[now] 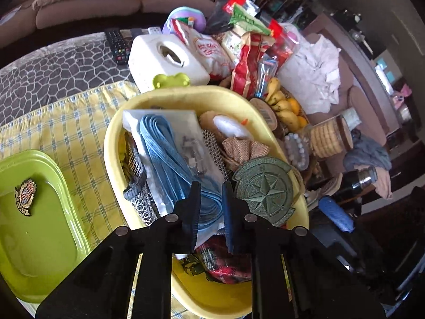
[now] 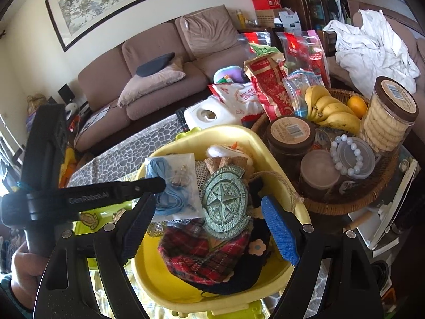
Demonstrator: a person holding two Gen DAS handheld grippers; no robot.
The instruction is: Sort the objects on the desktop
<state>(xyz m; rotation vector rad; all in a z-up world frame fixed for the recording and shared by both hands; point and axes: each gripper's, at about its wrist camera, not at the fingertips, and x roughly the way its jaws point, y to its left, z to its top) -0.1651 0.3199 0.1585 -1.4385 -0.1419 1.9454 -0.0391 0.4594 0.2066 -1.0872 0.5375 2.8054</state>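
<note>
A yellow basin (image 1: pixel 186 93) (image 2: pixel 212 133) holds several small items: a clear bag with a blue strap (image 1: pixel 170 143) (image 2: pixel 172 186), a green compass patch (image 1: pixel 263 188) (image 2: pixel 225 202) and a red plaid cloth (image 2: pixel 202 250). My left gripper (image 1: pixel 211 204) (image 2: pixel 159 183) is nearly shut, its pads pinching the near end of the strap bag. My right gripper (image 2: pixel 209 226) hangs open over the basin, empty, its fingers on either side of the compass patch. A green tray (image 1: pixel 34 226) on the left holds an embroidered badge (image 1: pixel 25 195).
A white tissue box (image 1: pixel 167 58), a remote (image 1: pixel 117 45) and snack bags (image 2: pixel 271 90) stand behind the basin. A wicker basket (image 2: pixel 345 202) at the right holds bananas, jars and a bead bracelet. A person's hand (image 2: pixel 21 263) grips the left tool. A yellow checked cloth (image 1: pixel 71 127) covers the table.
</note>
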